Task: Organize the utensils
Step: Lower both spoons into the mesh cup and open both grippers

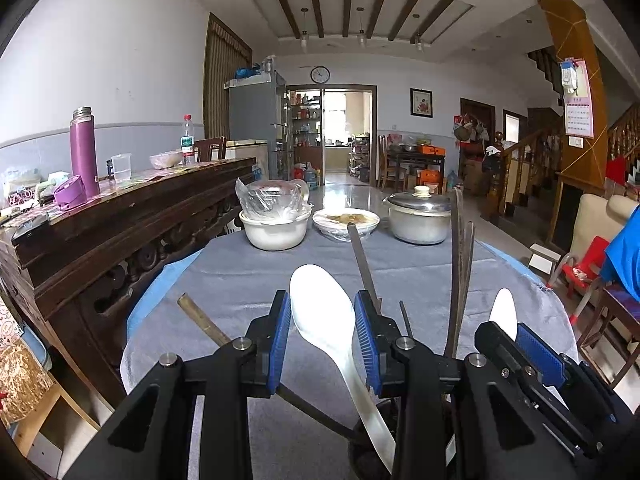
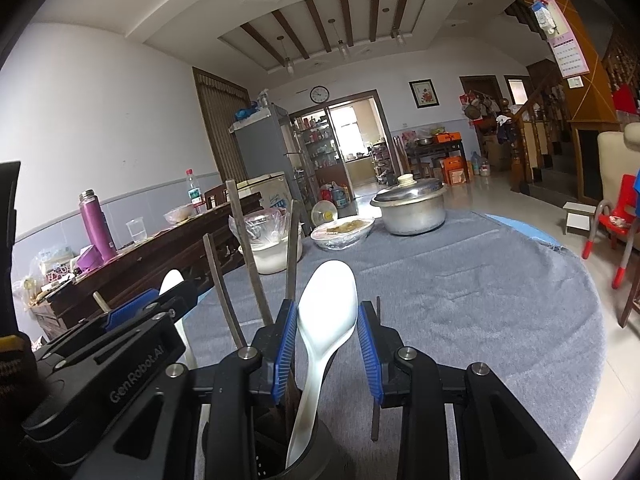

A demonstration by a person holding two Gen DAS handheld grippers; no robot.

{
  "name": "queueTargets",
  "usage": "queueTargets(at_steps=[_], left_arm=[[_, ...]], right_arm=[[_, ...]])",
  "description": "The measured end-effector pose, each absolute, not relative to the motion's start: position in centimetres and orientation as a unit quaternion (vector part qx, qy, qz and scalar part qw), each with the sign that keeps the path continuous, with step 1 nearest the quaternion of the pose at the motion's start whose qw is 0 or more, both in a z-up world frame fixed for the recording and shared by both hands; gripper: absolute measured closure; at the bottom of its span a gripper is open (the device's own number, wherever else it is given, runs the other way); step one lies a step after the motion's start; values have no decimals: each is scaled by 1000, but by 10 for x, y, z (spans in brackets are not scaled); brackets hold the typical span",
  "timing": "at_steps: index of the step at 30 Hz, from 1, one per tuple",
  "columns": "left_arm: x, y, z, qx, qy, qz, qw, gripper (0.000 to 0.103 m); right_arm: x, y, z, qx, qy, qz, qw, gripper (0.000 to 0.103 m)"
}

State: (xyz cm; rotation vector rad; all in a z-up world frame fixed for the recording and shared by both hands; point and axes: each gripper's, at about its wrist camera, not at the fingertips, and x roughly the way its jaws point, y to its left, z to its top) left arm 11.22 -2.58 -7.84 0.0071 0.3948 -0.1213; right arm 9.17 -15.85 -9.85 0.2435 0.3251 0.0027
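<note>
Here, two black grippers with blue pads hang side by side over a round table (image 2: 480, 300) with a gray cloth. The left gripper (image 1: 322, 336) has its jaws apart, and a white spoon (image 1: 320, 308) sits between them without touching the pads. The right gripper (image 2: 327, 344) is also apart, with another white spoon (image 2: 328, 308) standing in the gap. Both spoons lean up out of a dark holder (image 2: 304, 456) right under the grippers, near the table's close edge. Dark chopsticks (image 2: 244, 256) stick up from the same holder, tilted different ways. Farther back on the table sit a white bowl (image 1: 274, 232) with plastic wrap, a plate of food (image 1: 346, 222) and a metal pot (image 1: 420, 216) with its lid on.
</note>
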Motion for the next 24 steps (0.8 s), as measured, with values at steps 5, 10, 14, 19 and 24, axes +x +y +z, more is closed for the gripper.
queueTargets(at_steps=[5,10,14,19,24], left_arm=[[108,-19,-74,-10,194,-75,978,68],[105,-14,-70,-17,187,-91,978,68],[106,-13,-69,-17,187,-97,977,68],[102,-8,-64,-23,181,-96,978,68],[94,13,-50,-52,174,-84,980,67]], right_arm=[[90,-160,-98,121,162,3,979,70],[87,-160,-98,116,164,3,980,70],[86,-159,-98,115,164,2,980,70],[86,-157,-99,110,165,4,980,70],[84,-151,-101,103,169,11,980,70]])
